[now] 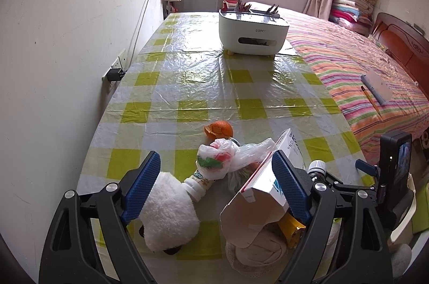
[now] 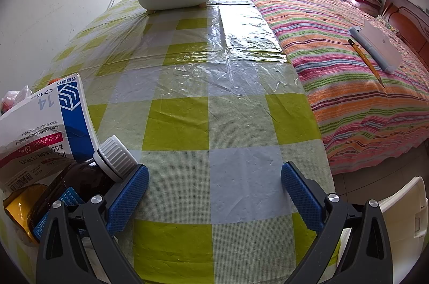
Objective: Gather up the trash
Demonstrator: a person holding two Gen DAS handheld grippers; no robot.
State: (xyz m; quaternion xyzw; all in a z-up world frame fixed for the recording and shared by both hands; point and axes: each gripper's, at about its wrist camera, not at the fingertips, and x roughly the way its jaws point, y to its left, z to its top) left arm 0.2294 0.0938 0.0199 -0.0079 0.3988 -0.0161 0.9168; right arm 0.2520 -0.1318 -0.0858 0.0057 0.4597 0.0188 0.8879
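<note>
blue ribbed pads on the left gripper (image 1: 214, 182) are standing spread wide, with nothing pinched between them. the trash pile is lying directly under and ahead of this gripper on the checked tablecloth (image 1: 203, 85). a white fluffy item (image 1: 169, 214) is sitting against the inner face of the left-hand pad, and an opened medicine carton (image 1: 265, 184) is leaning against the right-hand pad. between them a small white bottle (image 1: 199, 183) is lying with its long axis running diagonally, from near the fluffy item up toward a crumpled plastic bag (image 1: 228, 158). a piece of orange peel (image 1: 218, 129) is resting just beyond the bag, farther from the gripper. a cream knitted bundle (image 1: 257, 249) is showing beneath the carton.

the right gripper (image 2: 214, 192) is also hanging with its jaws apart and empty, over bare cloth. a brown bottle with a white ribbed cap (image 2: 80, 176) is lying just outside its left-hand pad, cap touching or nearly touching that pad, and the same carton (image 2: 45, 128) is lying beyond it.

judging from this layout, the left gripper is the nearer one to the pile, which is already lying within its span; the right gripper would be needing a sideways shift toward the brown bottle. a white organiser box (image 1: 253, 32) is standing well apart at the far end of the table.
</note>
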